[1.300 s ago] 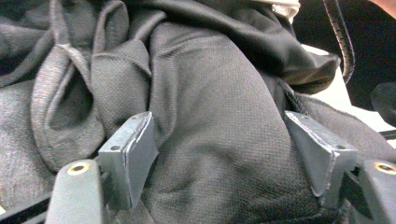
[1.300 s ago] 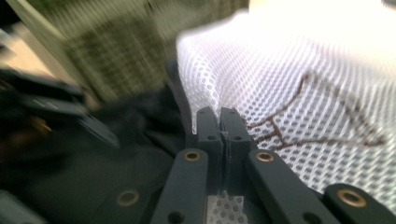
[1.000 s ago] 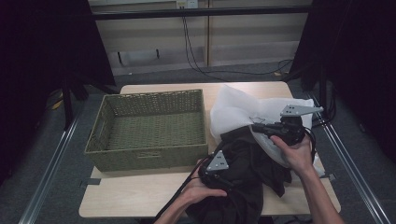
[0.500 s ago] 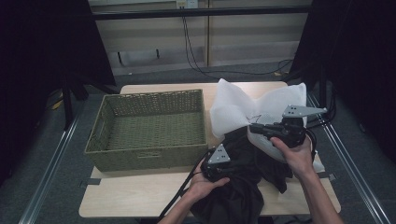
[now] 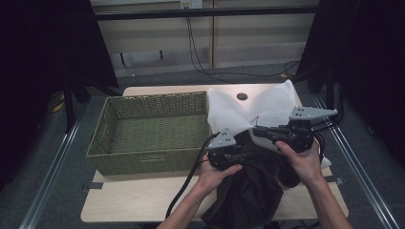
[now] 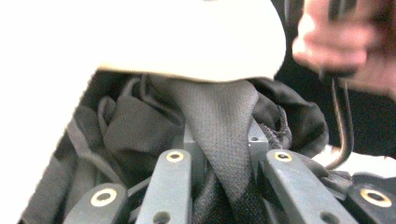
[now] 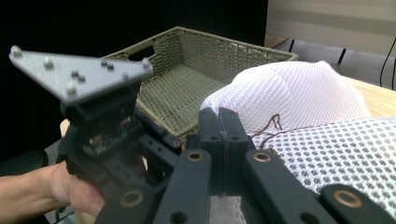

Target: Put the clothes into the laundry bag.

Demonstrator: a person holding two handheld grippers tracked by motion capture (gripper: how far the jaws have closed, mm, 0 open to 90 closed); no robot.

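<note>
A black garment [image 5: 248, 191] lies in a heap at the table's front right, partly under a white mesh bag [image 5: 267, 107]. My left gripper [image 5: 241, 151] has just been closing and is shut on a fold of the garment [image 6: 130, 135], which runs up between its jaws [image 6: 220, 140]. My right gripper [image 5: 259, 130] is shut on the edge of the mesh bag [image 7: 299, 88], holding it raised over the garment; its jaws [image 7: 219, 116] stand pressed together. The left gripper [image 7: 154, 140] shows close by in the right gripper view.
An empty green wicker basket [image 5: 110, 143] stands on the left half of the table, its near wall beside my left hand. In the right gripper view the basket [image 7: 187, 84] lies beyond the jaws. A cable trails from the left gripper toward the table's front edge.
The left gripper has closed on the black garment and risen with it. The right gripper has lifted the bag's edge a little.
</note>
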